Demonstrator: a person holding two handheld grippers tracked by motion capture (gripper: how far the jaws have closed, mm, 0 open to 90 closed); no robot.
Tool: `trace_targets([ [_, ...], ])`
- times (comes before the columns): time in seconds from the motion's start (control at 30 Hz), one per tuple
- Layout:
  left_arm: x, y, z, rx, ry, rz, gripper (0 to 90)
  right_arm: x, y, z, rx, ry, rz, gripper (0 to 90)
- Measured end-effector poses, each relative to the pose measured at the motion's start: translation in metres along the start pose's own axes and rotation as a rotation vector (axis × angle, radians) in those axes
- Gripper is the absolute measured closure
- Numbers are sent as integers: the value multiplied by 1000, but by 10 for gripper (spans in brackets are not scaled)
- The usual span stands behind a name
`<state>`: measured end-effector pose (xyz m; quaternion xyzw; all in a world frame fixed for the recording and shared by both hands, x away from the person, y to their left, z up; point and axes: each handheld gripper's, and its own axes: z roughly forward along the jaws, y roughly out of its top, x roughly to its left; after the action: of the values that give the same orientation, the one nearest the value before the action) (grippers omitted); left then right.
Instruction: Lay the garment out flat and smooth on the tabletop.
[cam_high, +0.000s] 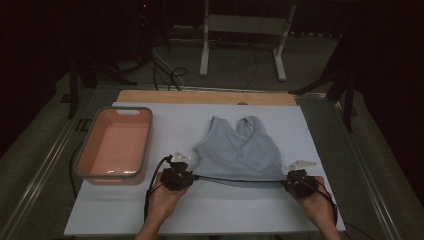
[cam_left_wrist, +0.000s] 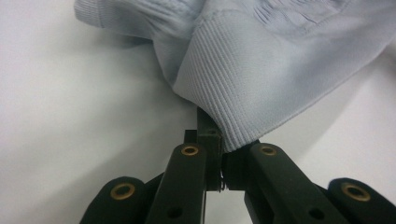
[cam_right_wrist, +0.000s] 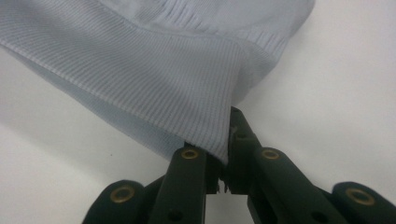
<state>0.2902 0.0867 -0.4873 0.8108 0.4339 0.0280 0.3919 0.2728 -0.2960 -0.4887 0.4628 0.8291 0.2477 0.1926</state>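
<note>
A pale blue sleeveless top (cam_high: 239, 149) lies on the white tabletop (cam_high: 225, 212), straps pointing away from me and its ribbed hem stretched along the near side. My left gripper (cam_high: 192, 176) is shut on the hem's left corner. In the left gripper view the jaws (cam_left_wrist: 212, 136) pinch the ribbed band of the top (cam_left_wrist: 261, 70). My right gripper (cam_high: 286, 182) is shut on the hem's right corner. The right gripper view has its jaws (cam_right_wrist: 229, 140) clamped on the ribbed edge of the top (cam_right_wrist: 140, 70). A hand holds each gripper near the table's front edge.
A pink basin with a grey rim (cam_high: 82, 150) stands at the table's left and holds nothing. Beyond the table's far edge are a white frame stand (cam_high: 204, 55), cables on the floor and dark stand legs.
</note>
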Motion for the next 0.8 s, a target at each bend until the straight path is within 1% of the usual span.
trace_targets([
  [0.03, 0, 0, 0, 0, 0, 0, 884, 0, 0, 0, 0, 0, 0, 872],
  [0.07, 0, -2, -2, 1, -15, -6, 884, 0, 0, -1, -1, 1, 5, 872],
  [0.13, 0, -3, -2, 8, -26, -8, 885, -3, -3, -7, -17, 14, 25, 872],
  [0.3, -5, -10, -3, 27, -58, -11, 885, -4, -9, -14, -23, 29, 20, 872],
  [0.47, -11, -17, -2, 50, -63, 7, 884, -3, -14, -18, -26, 39, 16, 871],
  [0.63, -16, -22, -1, 61, -71, 10, 882, 0, -19, -21, -24, 46, 8, 870],
  [0.67, -17, -24, -1, 66, -76, 12, 881, 0, -20, -21, -24, 46, 0, 870],
  [0.73, -19, -26, -1, 73, -77, 19, 880, 1, -22, -22, -23, 49, -1, 869],
  [0.8, -20, -28, -1, 75, -82, 18, 880, 1, -24, -22, -20, 52, -10, 869],
])
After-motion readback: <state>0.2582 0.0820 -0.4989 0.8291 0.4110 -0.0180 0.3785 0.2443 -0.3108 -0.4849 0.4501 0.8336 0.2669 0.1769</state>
